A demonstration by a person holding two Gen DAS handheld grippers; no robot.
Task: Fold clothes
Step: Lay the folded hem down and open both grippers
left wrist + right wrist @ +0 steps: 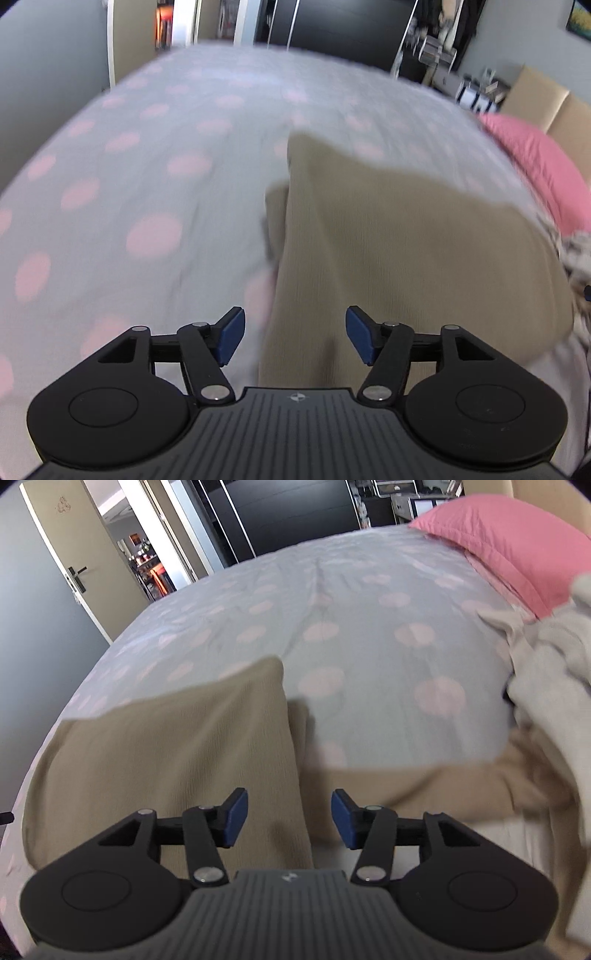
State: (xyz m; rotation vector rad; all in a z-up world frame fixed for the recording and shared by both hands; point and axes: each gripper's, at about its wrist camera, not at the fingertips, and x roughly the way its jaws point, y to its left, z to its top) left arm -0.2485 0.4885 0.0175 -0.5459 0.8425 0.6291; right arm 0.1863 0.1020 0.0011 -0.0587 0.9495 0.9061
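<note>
On the dotted bedspread [147,155], tan garment [406,240] lies folded, just beyond both grippers. Left gripper [295,334] jaws spread, nothing pinched; right gripper [289,818] same, cloth below, not between pads.

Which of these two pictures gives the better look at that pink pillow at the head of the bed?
The right wrist view. There the pink pillow lies sharp at the upper right, with its top face and near edge showing. In the left wrist view the pink pillow is blurred and squeezed against the right border, partly behind the tan garment.
</note>
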